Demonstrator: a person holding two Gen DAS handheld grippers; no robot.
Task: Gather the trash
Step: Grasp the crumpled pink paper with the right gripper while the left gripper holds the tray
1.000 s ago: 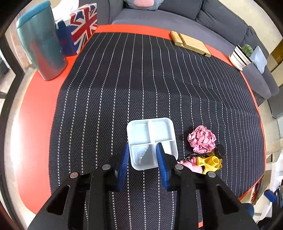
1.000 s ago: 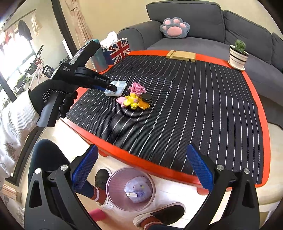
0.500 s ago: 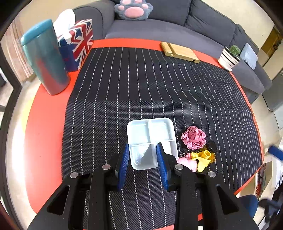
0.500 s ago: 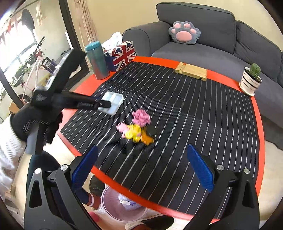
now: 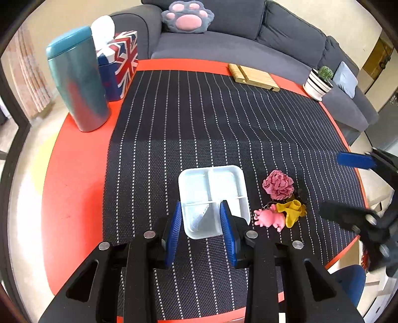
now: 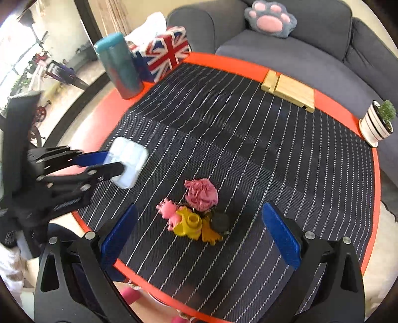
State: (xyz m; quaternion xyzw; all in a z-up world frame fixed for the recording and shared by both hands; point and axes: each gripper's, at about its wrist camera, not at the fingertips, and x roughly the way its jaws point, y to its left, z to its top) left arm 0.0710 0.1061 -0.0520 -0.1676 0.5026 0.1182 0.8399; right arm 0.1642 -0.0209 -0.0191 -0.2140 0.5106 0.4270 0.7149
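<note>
On the striped bench (image 5: 74, 174), left tongs (image 5: 201, 218) clamped on white divided tray (image 5: 214, 183), crumpled pink paper (image 6: 201, 193) and small toys (image 6: 189, 221) just beyond right tongs (image 6: 199, 233), spread wide, grasping nothing.

No readable text, brand or number in either view. Only sign-like graphic: Union Jack flag print on red-white-blue tissue box (image 5: 122, 62) (image 6: 166, 53) at table's far edge. Pink paw-pad motif on grey paw-shaped cushion (image 5: 187, 16) (image 6: 270, 18) on sofa – pic only, no lettering.
</note>
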